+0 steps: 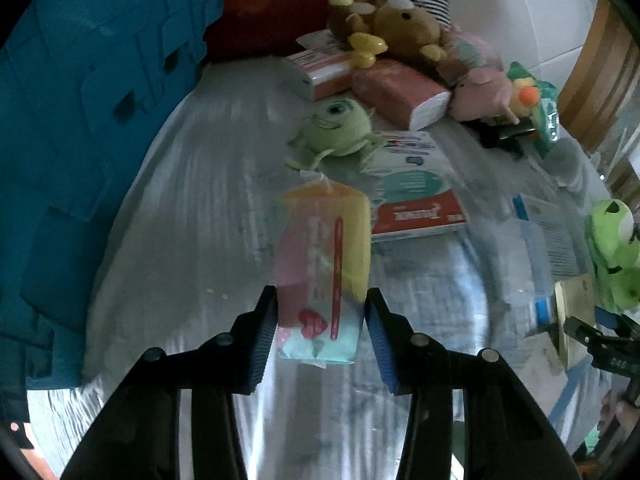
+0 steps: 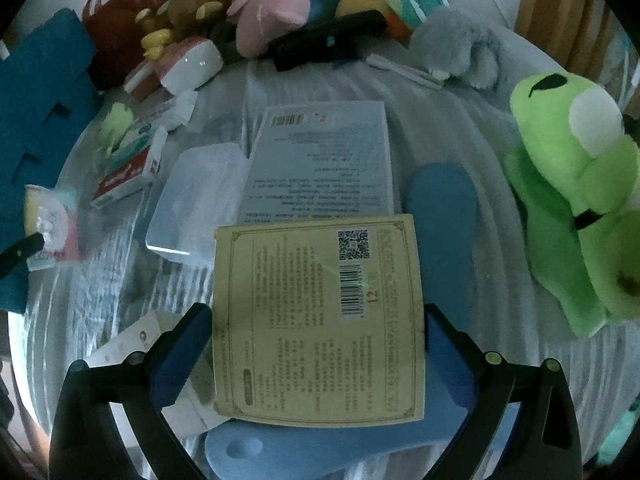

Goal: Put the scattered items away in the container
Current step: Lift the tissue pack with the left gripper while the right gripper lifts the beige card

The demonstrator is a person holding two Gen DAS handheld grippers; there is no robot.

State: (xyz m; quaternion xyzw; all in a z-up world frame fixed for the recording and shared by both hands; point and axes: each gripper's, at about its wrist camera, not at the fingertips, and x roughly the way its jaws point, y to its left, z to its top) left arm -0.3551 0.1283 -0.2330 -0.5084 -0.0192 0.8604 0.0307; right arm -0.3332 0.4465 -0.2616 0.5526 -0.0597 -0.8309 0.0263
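The yellow, pink and mint plastic-wrapped tissue pack [image 1: 322,276] hangs above the grey-striped cloth surface [image 1: 180,220], pinched at its mint end by the left gripper [image 1: 321,322]. The right gripper [image 2: 318,344] clamps a flat cream card-backed packet with barcode and QR code [image 2: 320,320] over a pale blue plastic piece [image 2: 304,448]. Beyond lie two pink-and-white tissue packs [image 1: 400,92], a one-eyed green plush [image 1: 340,124], a bright green frog plush [image 2: 580,200] and a red-and-white box [image 1: 416,200], beside a teal fabric container [image 1: 92,100].

Grey wrinkled bedsheet [image 1: 180,208] — white tiled floor [image 1: 532,8].

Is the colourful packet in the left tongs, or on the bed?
In the left tongs: both blue pads press the colourful packet's lower sides.
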